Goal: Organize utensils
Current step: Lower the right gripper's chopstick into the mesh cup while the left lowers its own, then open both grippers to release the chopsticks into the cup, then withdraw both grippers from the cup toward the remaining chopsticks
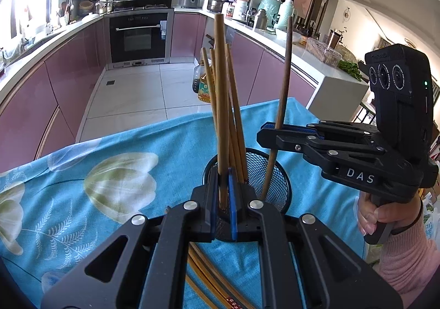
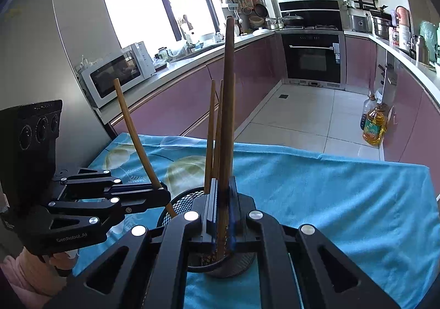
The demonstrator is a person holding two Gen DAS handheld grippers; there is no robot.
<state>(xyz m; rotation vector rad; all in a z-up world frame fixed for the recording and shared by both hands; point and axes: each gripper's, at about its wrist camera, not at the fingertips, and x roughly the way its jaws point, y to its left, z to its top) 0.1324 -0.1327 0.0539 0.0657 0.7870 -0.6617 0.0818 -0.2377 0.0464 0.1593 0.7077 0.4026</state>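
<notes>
Each claw is clenched on 1 chopstick, held upright so its tip drops into the mesh holder (image 1: 271, 171): left claw (image 1: 223, 199) at the holder's 6 o'clock, right claw (image 1: 268, 131) at 3 o'clock. Spare chopsticks (image 1: 209, 278) lie on the worktop (image 1: 123, 144).

Premises are presenting as a home kitchen: built-in oven (image 2: 313, 61) sitting under a hob, microwave (image 2: 115, 74) standing on the counter, purple cabinets (image 1: 74, 72) running along both walls, pots (image 1: 217, 2) crowding the worktop.
</notes>
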